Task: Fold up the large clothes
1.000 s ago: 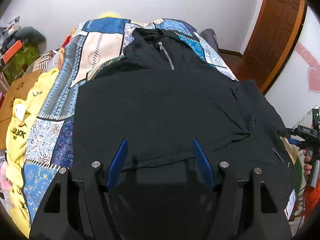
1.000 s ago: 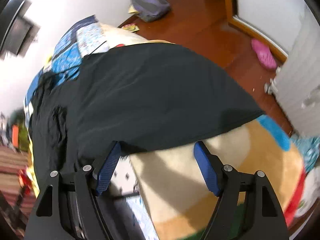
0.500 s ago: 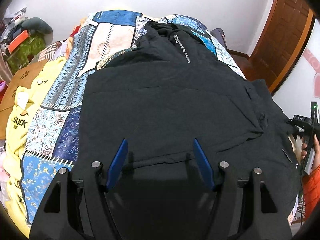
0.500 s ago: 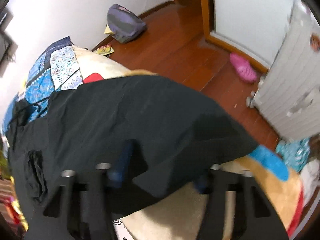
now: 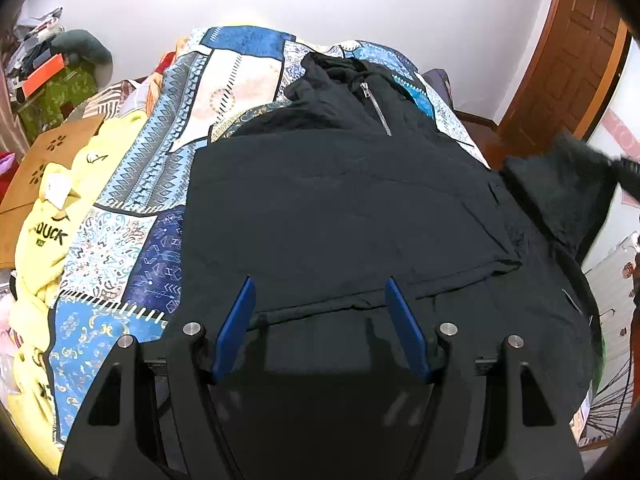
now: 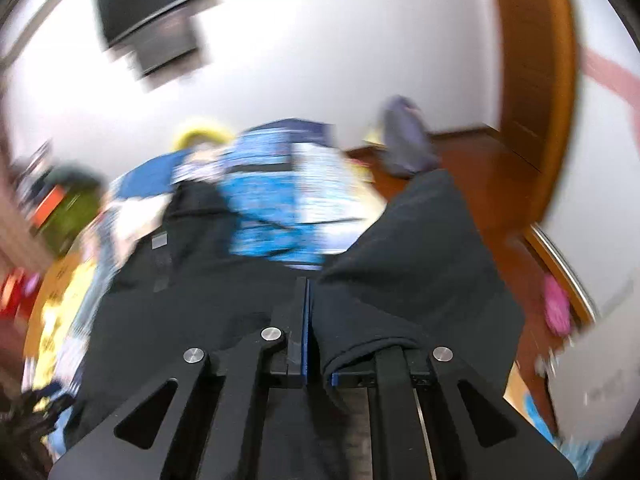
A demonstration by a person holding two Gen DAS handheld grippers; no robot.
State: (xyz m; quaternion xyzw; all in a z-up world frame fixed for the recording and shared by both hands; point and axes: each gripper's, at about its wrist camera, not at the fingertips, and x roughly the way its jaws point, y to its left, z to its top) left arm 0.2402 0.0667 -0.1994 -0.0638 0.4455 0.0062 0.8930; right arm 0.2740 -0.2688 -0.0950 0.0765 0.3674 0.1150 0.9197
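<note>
Black zip jacket (image 5: 352,208): spread over patchwork quilt (image 5: 132,264) on bed, collar toward the far edge. Left gripper (image 5: 320,320): fingers wide, empty, above near hem. Right gripper (image 6: 307,280): fingers clamped together on raised jacket fabric.

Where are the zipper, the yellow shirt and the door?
zipper (image 5: 376,108): left wrist view, middle of its metal teeth.
yellow shirt (image 5: 50,236): left wrist view, its printed chest.
door (image 5: 576,52): left wrist view, wooden panel.

Beside me, a blue patchwork quilt (image 5: 224,128) covers the bed, a yellow sweatshirt (image 5: 48,232) lies at its left edge, and a wooden door (image 5: 568,60) stands at right.
</note>
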